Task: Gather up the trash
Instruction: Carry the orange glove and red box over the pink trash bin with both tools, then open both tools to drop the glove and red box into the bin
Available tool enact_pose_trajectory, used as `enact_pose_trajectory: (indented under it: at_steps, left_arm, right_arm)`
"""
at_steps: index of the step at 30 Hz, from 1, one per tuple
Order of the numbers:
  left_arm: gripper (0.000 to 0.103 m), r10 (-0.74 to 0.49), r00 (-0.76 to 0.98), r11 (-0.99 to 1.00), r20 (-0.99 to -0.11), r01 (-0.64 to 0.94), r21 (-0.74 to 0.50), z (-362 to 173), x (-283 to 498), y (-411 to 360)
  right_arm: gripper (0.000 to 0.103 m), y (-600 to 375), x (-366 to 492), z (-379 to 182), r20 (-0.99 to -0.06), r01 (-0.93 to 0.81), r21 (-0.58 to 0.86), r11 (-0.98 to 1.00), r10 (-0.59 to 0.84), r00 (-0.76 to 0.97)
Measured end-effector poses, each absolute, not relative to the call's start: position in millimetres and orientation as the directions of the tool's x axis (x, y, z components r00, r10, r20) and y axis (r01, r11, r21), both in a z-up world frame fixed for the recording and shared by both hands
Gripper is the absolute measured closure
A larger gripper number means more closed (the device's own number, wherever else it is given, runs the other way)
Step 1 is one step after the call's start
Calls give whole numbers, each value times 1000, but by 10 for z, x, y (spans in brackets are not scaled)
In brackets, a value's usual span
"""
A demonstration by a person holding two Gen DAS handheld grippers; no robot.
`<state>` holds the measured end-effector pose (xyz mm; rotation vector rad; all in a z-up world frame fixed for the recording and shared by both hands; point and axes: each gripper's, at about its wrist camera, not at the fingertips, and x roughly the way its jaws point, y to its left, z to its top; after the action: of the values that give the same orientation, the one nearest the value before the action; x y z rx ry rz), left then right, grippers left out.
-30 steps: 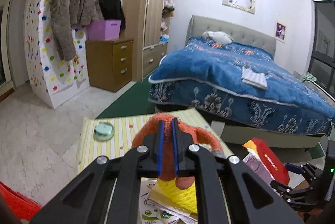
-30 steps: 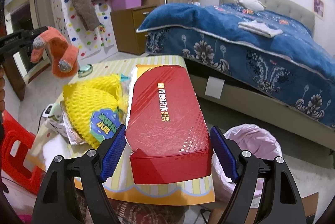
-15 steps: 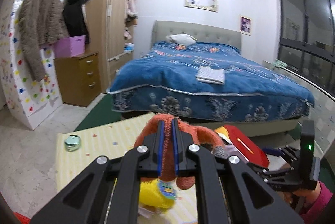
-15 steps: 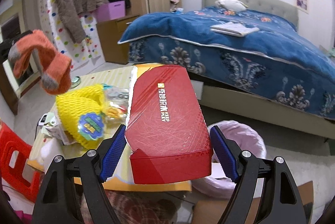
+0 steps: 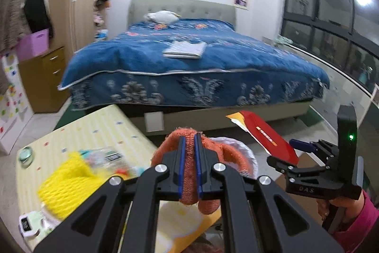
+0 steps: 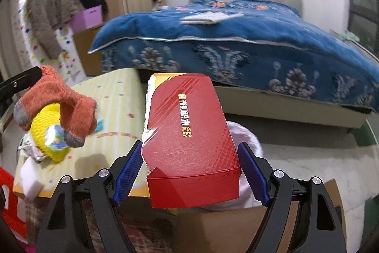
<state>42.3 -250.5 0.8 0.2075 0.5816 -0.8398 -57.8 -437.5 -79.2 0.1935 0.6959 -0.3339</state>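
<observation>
My left gripper [image 5: 189, 153] is shut on an orange knitted glove [image 5: 189, 179] and holds it in the air near the table's right edge; the glove also shows at the left of the right wrist view [image 6: 59, 108]. My right gripper [image 6: 189, 170] is shut on a red cardboard box [image 6: 189, 139] and holds it above a white-lined trash bag [image 6: 248, 141]. The box [image 5: 267, 137] and the bag's rim [image 5: 239, 146] also show in the left wrist view. A yellow foam net [image 5: 68, 184] and wrappers lie on the table.
The low table [image 6: 113, 96] has a yellow striped cloth, a white block [image 6: 30, 177] at its near corner and a small round tin [image 5: 25, 154] at its far left. A blue bed [image 5: 201, 63] stands behind. A cardboard sheet [image 6: 236, 222] lies under the bag. A red stool [image 6: 7, 184] is at left.
Both grippers have swung right, away from the table toward the trash bag. The glove and the red box stay held. The box now hangs over the bag.
</observation>
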Motion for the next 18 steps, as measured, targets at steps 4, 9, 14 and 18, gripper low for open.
enact_pose_trajectory:
  at_steps: [4,9,14,18]
  left_arm:
    - [97,-670,461,602,-582,796,-62,-131,449,-2919]
    - [97,-673,407,572,-618,816,-86,-353,586,-3376]
    - [97,-648,363,568,-670,816,-108,-662,800,-3769]
    - [97,-636,339,565,-693,817,-119,-807,918,-3980]
  right_arm:
    - [24,-4627,-612,-926,-678,415,64,907,-266,686]
    - [24,-4889,-530,-1104,-707,454,55,889,-287,646]
    - [24,-5129,-338,-1370,-752,479,48,876,-284,595]
    - [24,-5239,-207,-1533,-775,483,42,874,-277,568]
